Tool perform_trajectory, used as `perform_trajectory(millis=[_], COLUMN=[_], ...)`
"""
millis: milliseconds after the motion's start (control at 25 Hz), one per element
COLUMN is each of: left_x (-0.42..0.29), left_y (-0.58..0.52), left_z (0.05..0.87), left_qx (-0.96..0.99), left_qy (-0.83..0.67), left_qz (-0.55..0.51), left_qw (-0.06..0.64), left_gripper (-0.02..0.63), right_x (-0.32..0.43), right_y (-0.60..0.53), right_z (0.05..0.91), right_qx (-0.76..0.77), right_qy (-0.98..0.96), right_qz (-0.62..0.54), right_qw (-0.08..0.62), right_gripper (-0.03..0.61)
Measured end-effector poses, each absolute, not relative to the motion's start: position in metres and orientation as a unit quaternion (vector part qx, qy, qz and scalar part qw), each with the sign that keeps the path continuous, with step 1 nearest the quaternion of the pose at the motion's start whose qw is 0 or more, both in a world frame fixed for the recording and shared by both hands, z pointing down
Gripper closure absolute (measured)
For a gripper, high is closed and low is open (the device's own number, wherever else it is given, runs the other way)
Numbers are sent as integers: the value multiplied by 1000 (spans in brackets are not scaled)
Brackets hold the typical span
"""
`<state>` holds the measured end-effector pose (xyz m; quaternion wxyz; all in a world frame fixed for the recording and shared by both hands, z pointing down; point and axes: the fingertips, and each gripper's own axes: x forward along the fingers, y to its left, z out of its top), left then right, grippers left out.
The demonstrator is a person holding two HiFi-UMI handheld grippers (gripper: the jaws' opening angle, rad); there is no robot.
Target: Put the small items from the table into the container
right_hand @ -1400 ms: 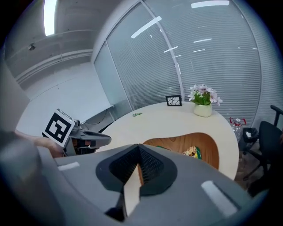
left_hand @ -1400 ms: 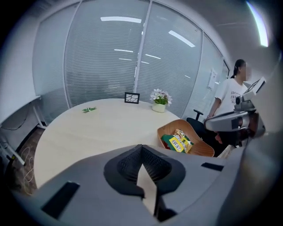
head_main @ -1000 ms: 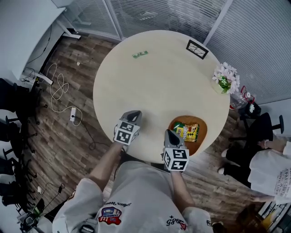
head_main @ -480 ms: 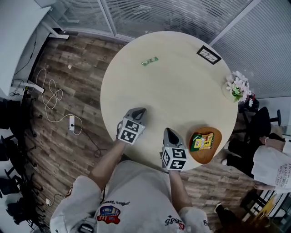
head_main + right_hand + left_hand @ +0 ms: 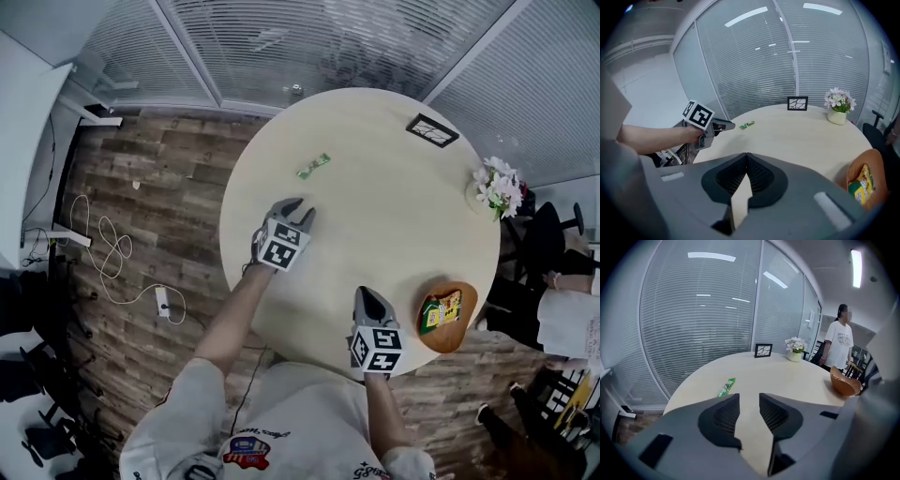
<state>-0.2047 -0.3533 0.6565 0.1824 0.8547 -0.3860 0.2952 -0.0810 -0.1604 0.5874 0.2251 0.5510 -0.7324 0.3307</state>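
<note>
The left gripper [image 5: 302, 212], opening and empty, points at the green packet [image 5: 314, 166] ahead by the table [image 5: 403, 216] edge. The right gripper [image 5: 368, 296], farther away, is closed and empty.

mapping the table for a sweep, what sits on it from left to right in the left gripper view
green packet → picture frame → flower pot → brown bowl

Flat green packet [image 5: 314, 166], well apart from brown bowl [image 5: 450, 339] (partly filled)
</note>
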Motion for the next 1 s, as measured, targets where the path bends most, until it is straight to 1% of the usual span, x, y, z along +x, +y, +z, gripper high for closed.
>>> perform_trajectory(millis=[40,280,520,760,800,840,920,1000], left_x=[-205,-207,-203,-197,-196,-195,-191,-186], left_y=[-369,-442,-483,-490,-488,-485,-477,-467], left_z=[663,708,741,758,760,760,759,757], left_qx=[854,842,828,829,830,832,839,843], left_qy=[-384,-375,-373,-354,-350,-346,-334,-327], left_qz=[298,342,352,366,370,373,374,369], left_qw=[183,181,227,232,228,222,211,215], left_gripper=[492,445,445,446,454,528,560,569], right_x=[-81,-83,-78,-73,-73,-73,-73,-74], right_y=[-163,-171,-165,-156,-155,-155,-153,-152], right_z=[589,602,608,613,613,613,613,612], right_qx=[555,566,580,592,593,593,591,587], right_qy=[-728,-707,-685,-667,-666,-665,-666,-670], right_qz=[333,347,358,366,366,366,365,364], right_qw=[227,244,257,266,267,268,270,272], right_gripper=[577,577,577,577,577,577,577,577])
